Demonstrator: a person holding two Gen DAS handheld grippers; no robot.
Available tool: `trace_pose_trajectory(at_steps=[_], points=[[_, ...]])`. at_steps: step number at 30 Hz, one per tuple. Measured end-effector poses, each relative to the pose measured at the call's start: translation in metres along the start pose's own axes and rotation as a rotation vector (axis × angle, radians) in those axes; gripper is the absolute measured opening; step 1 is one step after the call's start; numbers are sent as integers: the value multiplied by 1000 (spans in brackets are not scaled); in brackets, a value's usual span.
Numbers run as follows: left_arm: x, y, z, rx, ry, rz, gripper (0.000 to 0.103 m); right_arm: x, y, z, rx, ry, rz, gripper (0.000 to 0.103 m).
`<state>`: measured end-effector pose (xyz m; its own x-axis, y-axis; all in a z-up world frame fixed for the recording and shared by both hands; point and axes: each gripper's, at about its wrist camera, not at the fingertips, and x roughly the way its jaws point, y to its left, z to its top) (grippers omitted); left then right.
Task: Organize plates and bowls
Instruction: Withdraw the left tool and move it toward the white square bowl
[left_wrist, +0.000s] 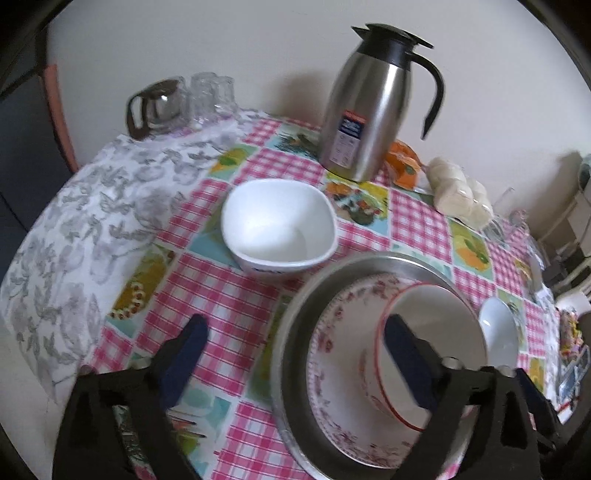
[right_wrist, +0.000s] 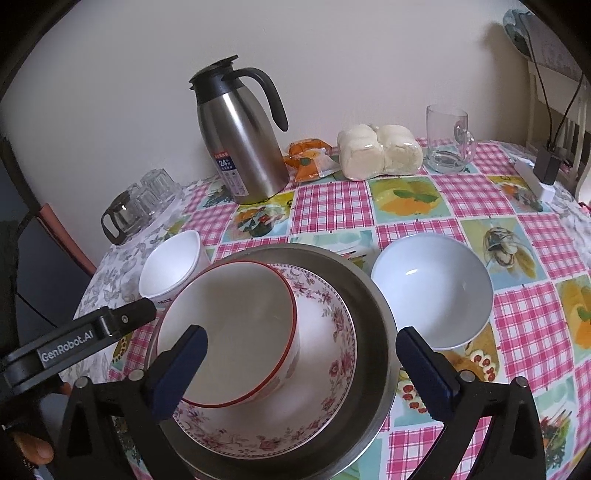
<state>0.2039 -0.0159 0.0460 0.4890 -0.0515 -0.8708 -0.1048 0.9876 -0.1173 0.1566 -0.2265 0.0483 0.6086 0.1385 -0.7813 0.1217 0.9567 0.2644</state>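
Left wrist view: left tool (left_wrist: 295, 341) jaws spread wide, nothing between the pads. One finger over the checked cloth of the desk (left_wrist: 229, 291), the other over the red-rimmed bowl (left_wrist: 432, 343). That bowl sits in a floral plate (left_wrist: 332, 373), plate in a steel pan (left_wrist: 295, 332). Square white bowl (left_wrist: 279, 227) stands apart, beyond the pan.

Right wrist view: right tool (right_wrist: 301, 350) jaws also wide apart, gripping nothing, above the same stack. Round white bowl (right_wrist: 432, 291) just beside the pan. Steel jug (right_wrist: 236, 136) near the wall.
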Motion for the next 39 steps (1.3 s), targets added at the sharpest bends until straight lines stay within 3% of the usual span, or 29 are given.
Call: trace_pose_trajectory(at_steps=[22,39], points=[[-1,5,5,30,-11,19,103,-4,3,-1,-23,-10,-23,103],[-7,52,24,-61,-107,-50,103,-19,18,-2,-48,-50,-47,103]])
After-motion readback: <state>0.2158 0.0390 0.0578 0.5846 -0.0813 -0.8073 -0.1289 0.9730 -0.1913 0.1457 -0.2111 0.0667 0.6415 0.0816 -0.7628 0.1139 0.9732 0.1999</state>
